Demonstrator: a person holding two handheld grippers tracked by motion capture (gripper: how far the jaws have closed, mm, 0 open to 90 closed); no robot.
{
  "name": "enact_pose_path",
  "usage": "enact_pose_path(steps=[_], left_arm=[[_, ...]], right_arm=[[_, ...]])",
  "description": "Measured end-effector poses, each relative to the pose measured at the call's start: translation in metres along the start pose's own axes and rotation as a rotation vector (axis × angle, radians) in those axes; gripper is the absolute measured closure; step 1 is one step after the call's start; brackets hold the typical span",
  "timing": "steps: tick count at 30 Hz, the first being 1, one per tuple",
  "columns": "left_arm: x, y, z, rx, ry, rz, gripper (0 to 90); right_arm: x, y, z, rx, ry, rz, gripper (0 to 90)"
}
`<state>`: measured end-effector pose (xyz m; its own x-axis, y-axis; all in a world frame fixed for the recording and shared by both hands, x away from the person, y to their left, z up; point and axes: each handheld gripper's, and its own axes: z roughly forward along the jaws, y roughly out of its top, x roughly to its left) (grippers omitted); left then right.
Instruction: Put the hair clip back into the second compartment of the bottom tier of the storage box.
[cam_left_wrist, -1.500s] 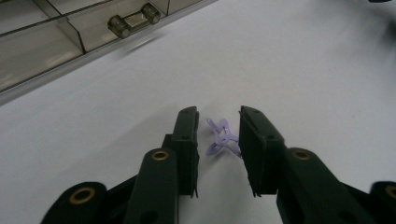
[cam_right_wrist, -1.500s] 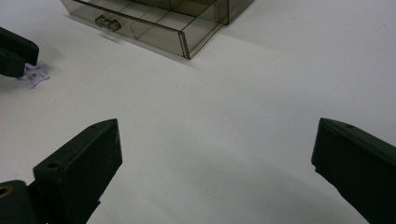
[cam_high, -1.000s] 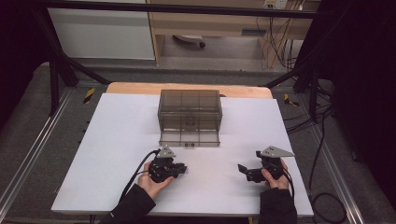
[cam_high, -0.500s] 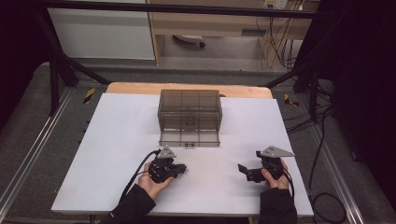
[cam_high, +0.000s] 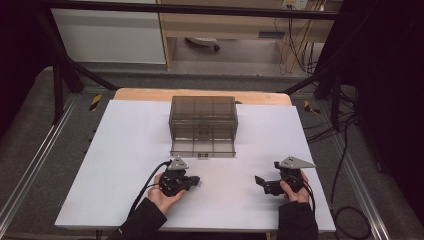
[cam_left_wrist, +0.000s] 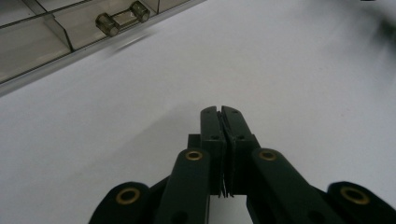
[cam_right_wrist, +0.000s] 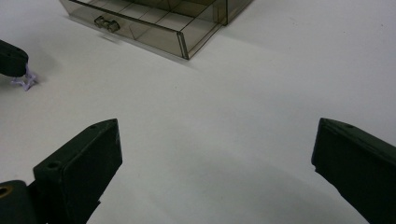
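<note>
My left claw (cam_high: 196, 181) has just squeezed shut, pinching a tiny purple star (cam_right_wrist: 26, 82) at its tip. My right claw (cam_high: 261, 183) is spread wide, holding nothing, over the white tabletop (cam_high: 125, 150). A clear box (cam_high: 203, 117) with an open drawer (cam_high: 202, 148) sits ahead of both claws.

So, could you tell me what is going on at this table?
A person works at the white table with a tool in each hand, facing a smoky clear drawer box whose bottom drawer is pulled out. The left tool is shut, with a small lilac star-shaped piece right at its tip; whether it grips it is unclear. The right tool is wide open and empty.
</note>
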<state>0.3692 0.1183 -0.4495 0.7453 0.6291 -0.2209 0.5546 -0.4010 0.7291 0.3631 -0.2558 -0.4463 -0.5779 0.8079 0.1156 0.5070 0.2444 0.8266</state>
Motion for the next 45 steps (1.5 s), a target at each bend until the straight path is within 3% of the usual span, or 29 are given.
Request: enact_pose_path(steps=[14, 45], left_arm=[[-0.003, 0.001, -0.003, -0.003, -0.01, 0.02, 88.5], [0.004, 0.004, -0.022, -0.037, -0.008, 0.017, 88.5]], right_arm=[[0.0, 0.0, 0.0, -0.001, 0.001, 0.0, 2.2], [0.0, 0.0, 0.0, -0.001, 0.001, -0.001, 2.1]])
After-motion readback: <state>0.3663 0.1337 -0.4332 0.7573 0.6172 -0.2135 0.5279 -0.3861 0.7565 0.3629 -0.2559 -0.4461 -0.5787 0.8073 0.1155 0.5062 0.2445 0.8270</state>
